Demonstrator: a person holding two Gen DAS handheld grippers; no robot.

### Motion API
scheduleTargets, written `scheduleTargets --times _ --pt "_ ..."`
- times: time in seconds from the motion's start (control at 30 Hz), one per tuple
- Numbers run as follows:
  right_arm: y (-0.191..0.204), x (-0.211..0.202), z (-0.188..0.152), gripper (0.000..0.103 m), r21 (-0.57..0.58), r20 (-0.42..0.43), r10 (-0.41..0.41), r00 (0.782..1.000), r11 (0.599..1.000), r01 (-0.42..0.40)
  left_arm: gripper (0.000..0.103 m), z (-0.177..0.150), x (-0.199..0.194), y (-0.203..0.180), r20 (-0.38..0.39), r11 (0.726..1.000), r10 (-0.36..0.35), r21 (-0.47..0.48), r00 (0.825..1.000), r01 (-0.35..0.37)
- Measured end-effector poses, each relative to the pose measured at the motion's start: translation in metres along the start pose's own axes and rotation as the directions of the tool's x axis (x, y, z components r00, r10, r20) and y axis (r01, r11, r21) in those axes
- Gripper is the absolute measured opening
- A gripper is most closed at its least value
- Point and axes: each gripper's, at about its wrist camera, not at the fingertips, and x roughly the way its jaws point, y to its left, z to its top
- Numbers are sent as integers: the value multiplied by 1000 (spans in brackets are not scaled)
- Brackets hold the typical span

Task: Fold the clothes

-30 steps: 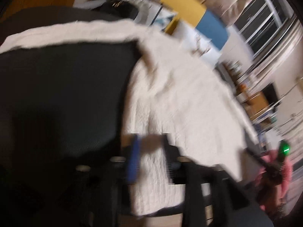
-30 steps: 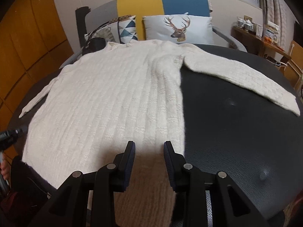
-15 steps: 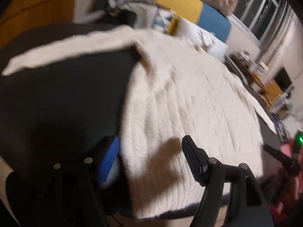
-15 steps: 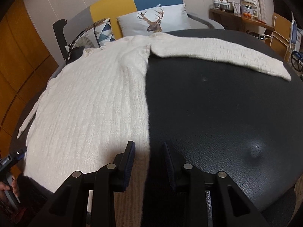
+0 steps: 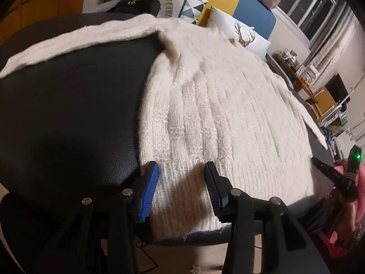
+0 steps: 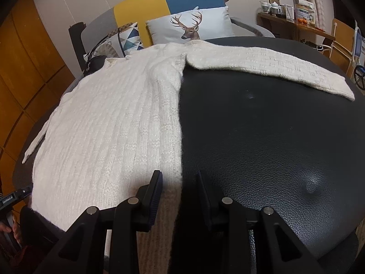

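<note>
A cream knit sweater lies flat on a round black leather table, both sleeves spread out. My left gripper is open over the sweater's bottom hem at its left corner, one finger at the sweater's edge. In the right wrist view the sweater covers the left half of the table. My right gripper is open over the hem's right corner, straddling the sweater's side edge. The right sleeve stretches to the far right.
A sofa with yellow and blue back panels, a deer cushion and a black handbag stands behind the table. A wooden side table with small items is at the right. The table's front edge is just below both grippers.
My left gripper has opened wide and come down to the hem's left corner. My right gripper has shifted right along the hem to the sweater's side edge.
</note>
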Motion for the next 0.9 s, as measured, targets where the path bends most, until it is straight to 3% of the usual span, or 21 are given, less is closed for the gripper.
scheduleTargets --times 0.13,0.17,0.2,0.27,0.43,0.57,0.77,0.9 --pt "0 0 -2 33 7 9 -1 1000 1000 1 46 -5 -2 -6 15 999 35 25 999 -35" --pt "1 0 -2 33 7 10 -2 1000 1000 2 36 -6 -4 -5 18 999 38 25 999 -39" --pt "1 0 -2 34 5 12 -2 1000 1000 2 18 -5 -6 -3 22 1000 28 14 999 -28" --pt "2 -1 -3 34 3 12 -2 1000 1000 2 13 -3 -9 2 13 999 -34 -24 999 34" --pt "-2 -1 -3 34 21 16 12 1000 1000 -12 11 0 -17 9 55 986 -122 -110 991 127" --pt "-14 -4 -3 34 96 8 69 998 993 -70 11 2 -32 36 144 911 -279 -272 950 309" --pt "-36 -10 -3 34 218 -6 174 985 961 -168 11 -4 -22 52 118 879 -301 -351 946 324" --pt "-27 -26 -13 34 90 -65 161 985 984 -155 11 -5 -21 54 131 850 -344 -377 930 368"
